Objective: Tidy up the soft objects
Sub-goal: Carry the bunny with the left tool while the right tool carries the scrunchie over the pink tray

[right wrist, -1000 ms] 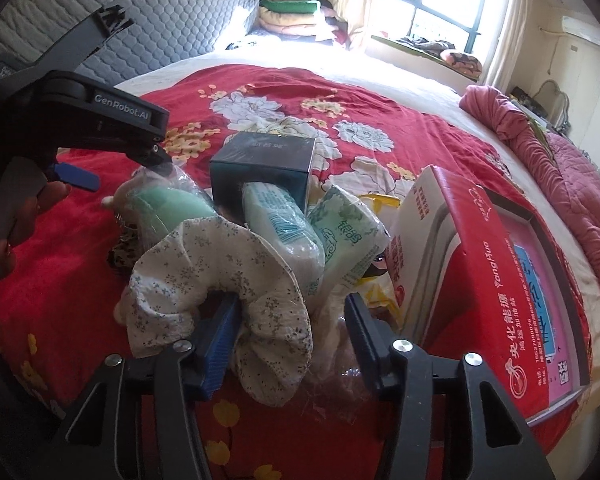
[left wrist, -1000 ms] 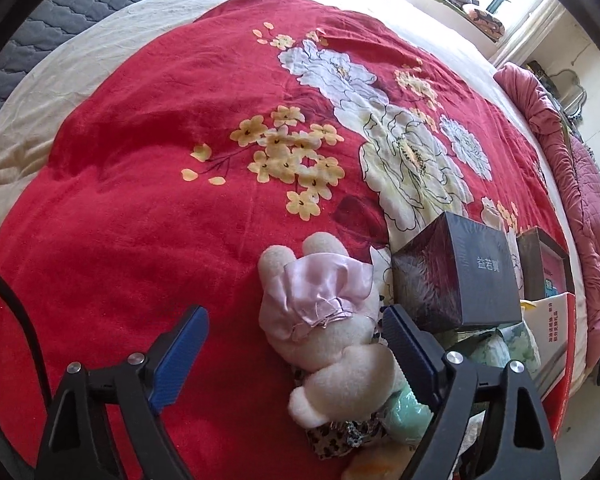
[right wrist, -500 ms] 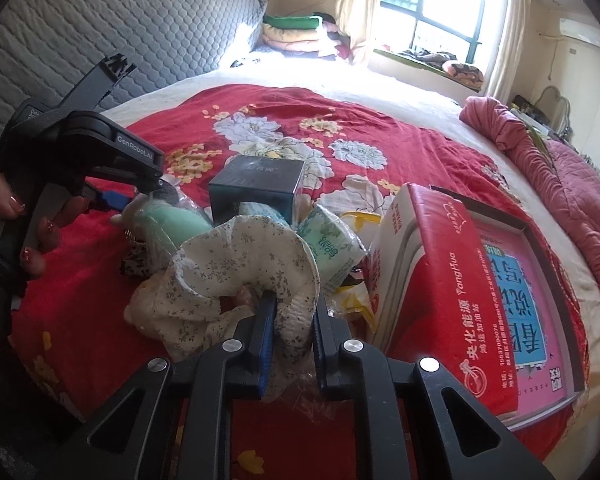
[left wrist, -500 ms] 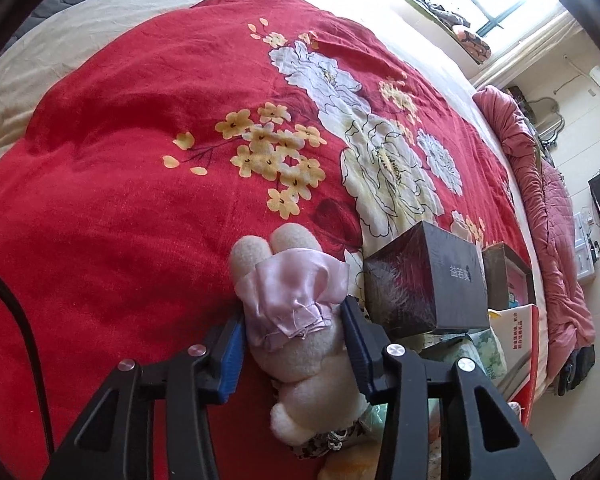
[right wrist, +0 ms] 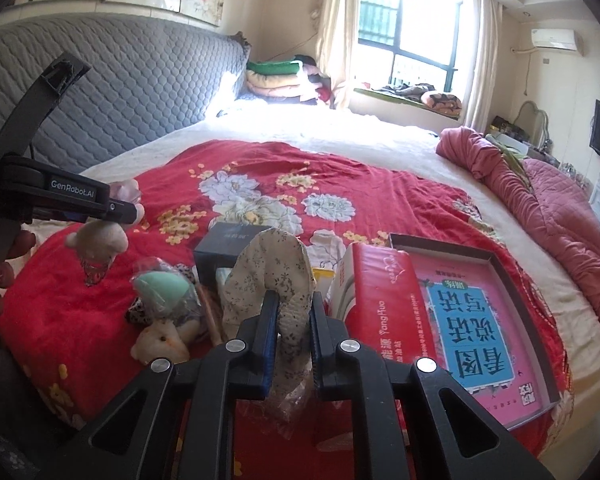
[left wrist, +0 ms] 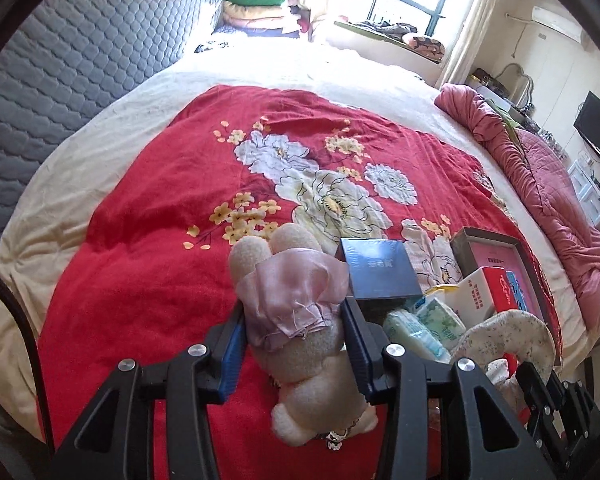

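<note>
My left gripper is shut on a cream plush bunny in a pink dress and holds it lifted above the red floral blanket. The bunny also shows in the right wrist view, hanging from the left gripper. My right gripper is shut on a white floral neck pillow, raised off the pile; the pillow shows in the left wrist view too. A mint sponge in plastic and a small plush toy lie on the blanket below.
A dark box, tissue packs, a red-and-white carton and an open box with a pink and blue book crowd the bed's near right. A pink quilt lies at the right edge, a grey headboard to the left.
Both grippers closed on their items, then lifted them: the bunny rose off the blanket on the left, the neck pillow rose off the pile on the right. Both views tilted upward.
</note>
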A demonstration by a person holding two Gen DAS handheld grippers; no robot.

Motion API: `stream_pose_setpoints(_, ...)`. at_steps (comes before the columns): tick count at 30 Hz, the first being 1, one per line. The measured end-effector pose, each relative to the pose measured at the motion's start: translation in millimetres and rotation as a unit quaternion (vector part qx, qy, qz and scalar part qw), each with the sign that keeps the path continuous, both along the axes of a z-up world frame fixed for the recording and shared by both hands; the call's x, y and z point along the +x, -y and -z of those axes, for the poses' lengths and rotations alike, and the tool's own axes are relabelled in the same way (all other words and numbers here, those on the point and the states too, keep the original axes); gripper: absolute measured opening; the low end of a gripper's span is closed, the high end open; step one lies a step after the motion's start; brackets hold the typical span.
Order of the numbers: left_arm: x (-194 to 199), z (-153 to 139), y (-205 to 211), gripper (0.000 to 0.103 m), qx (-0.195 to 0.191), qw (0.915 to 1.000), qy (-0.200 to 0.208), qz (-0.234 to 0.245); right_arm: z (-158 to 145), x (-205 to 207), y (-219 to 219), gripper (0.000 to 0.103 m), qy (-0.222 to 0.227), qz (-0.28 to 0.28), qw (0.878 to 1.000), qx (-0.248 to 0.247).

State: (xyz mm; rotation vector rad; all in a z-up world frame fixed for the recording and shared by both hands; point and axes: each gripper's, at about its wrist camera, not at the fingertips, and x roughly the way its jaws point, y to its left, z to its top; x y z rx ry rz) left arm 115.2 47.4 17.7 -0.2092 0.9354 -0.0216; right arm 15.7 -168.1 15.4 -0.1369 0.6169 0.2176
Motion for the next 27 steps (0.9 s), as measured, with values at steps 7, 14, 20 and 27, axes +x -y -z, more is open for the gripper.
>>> stream_pose_setpoints(7, -24.3, -31.9, 40.1, 0.045, 0.043, 0.9979, 0.036, 0.032, -24.5, -13.2, 18.8, 0.014, 0.03, 0.015, 0.999, 0.018)
stream_pose_setpoints(14, -37.5, -52.4, 77.2, 0.045, 0.066, 0.9941, 0.058, 0.063, -42.3, -24.5, 47.5, 0.014, 0.055, 0.045, 0.997, 0.033)
stream_pose_setpoints(20, -45.8, -64.5, 111.0, 0.045, 0.083, 0.9898, 0.07, 0.092, -51.4, -28.2, 78.6, 0.014, 0.069, 0.079, 0.994, 0.045)
stream_pose_setpoints(27, -50.7, -72.7, 152.4, 0.045, 0.104, 0.9833, 0.078, 0.127, -51.1, -29.5, 116.3, 0.014, 0.067, 0.123, 0.988, 0.062)
